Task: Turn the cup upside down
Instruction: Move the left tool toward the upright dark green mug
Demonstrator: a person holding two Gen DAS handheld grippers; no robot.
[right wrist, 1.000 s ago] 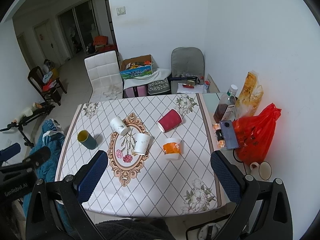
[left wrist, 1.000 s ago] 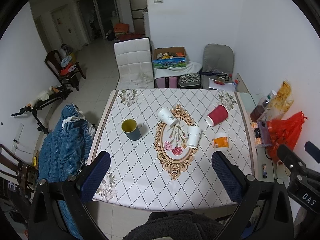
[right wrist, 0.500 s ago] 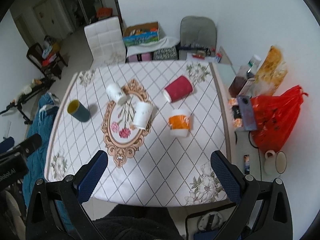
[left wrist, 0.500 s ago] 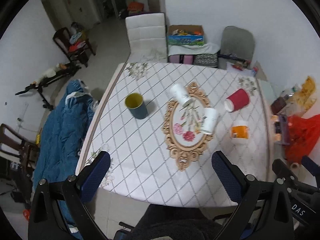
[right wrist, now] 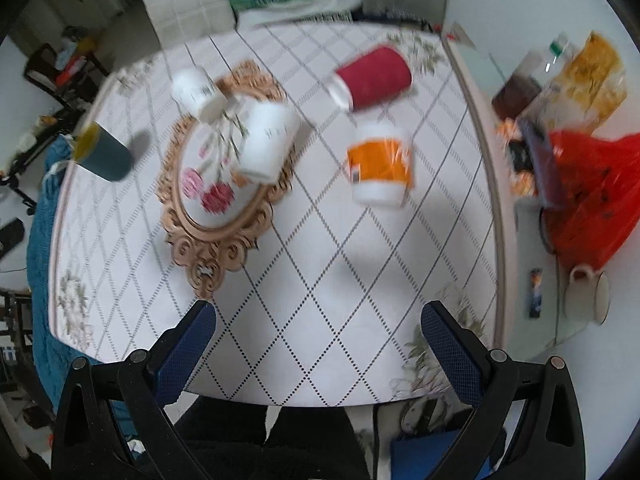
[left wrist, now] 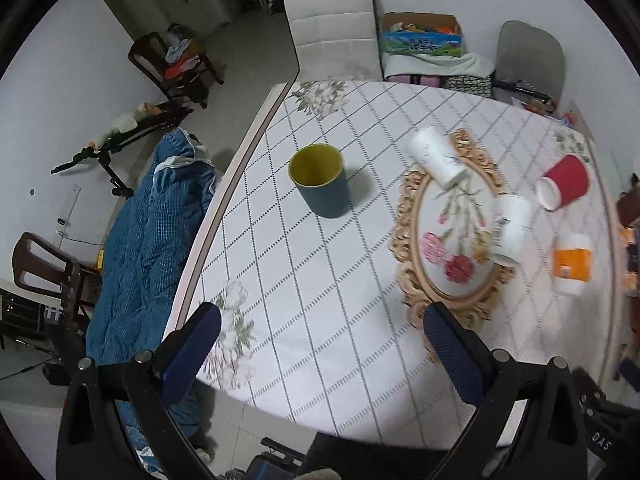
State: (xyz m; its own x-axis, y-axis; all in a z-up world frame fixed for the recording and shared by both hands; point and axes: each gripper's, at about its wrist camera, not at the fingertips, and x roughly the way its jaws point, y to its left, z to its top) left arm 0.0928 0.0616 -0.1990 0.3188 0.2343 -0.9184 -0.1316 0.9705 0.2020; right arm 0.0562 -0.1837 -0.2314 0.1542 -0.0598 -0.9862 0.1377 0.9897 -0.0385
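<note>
A dark blue cup with a yellow inside (left wrist: 321,183) stands upright, mouth up, on the left of the table (left wrist: 320,300); it also shows in the right wrist view (right wrist: 105,155). Two white cups (left wrist: 438,155) (left wrist: 512,227) and a red cup (left wrist: 564,186) lie on their sides. An orange-and-white cup (right wrist: 379,166) stands mouth down. My left gripper (left wrist: 320,340) is open and empty above the near table edge. My right gripper (right wrist: 318,338) is open and empty above the near right part of the table.
A blue quilt (left wrist: 140,248) hangs over a chair left of the table. A red plastic bag (right wrist: 592,196), bottles (right wrist: 520,88), a snack bag and a white mug (right wrist: 588,294) stand on a side surface to the right. Chairs (left wrist: 332,28) stand behind the table.
Both grippers have moved forward and down toward the table. The left view has swung toward the blue cup, the right view toward the orange cup. The cups have not moved.
</note>
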